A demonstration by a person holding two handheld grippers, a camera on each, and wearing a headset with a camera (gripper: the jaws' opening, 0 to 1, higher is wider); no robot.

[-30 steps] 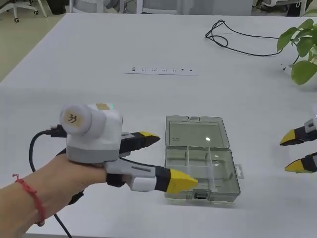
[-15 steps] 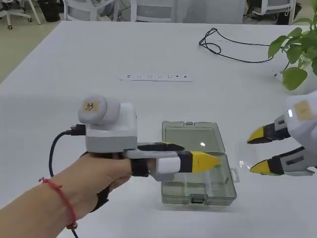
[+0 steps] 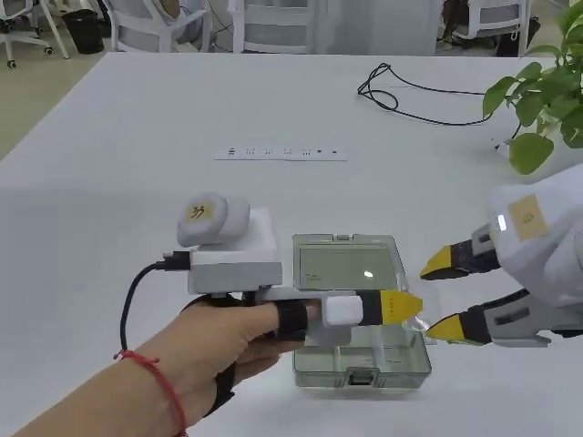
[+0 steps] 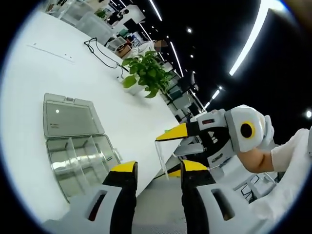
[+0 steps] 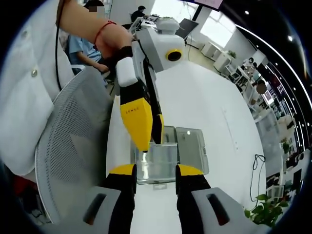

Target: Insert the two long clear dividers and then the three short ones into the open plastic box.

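The clear plastic box (image 3: 401, 360) lies open near the table's front edge, its lid (image 3: 346, 264) flat behind it. Clear dividers stand inside it (image 4: 80, 156). My left gripper (image 3: 401, 305) reaches rightward over the box, open, with nothing between its jaws (image 4: 156, 173). My right gripper (image 3: 439, 297) hovers at the box's right side, pointing left. A short clear divider (image 5: 157, 163) spans the gap between its jaws, held by its ends; the same divider (image 4: 162, 158) appears in the left gripper view. The left gripper's yellow fingertip (image 5: 141, 136) hangs just above the divider's edge.
A white power strip (image 3: 281, 153) lies mid-table. A black cable (image 3: 410, 91) loops at the far right, beside a green plant (image 3: 547, 91). Office chairs (image 3: 264, 14) stand beyond the far edge. Bare table surface (image 3: 109, 182) stretches left of the box.
My left gripper swung right from beside the box to above it. My right gripper came in from the right edge toward the box with the divider.
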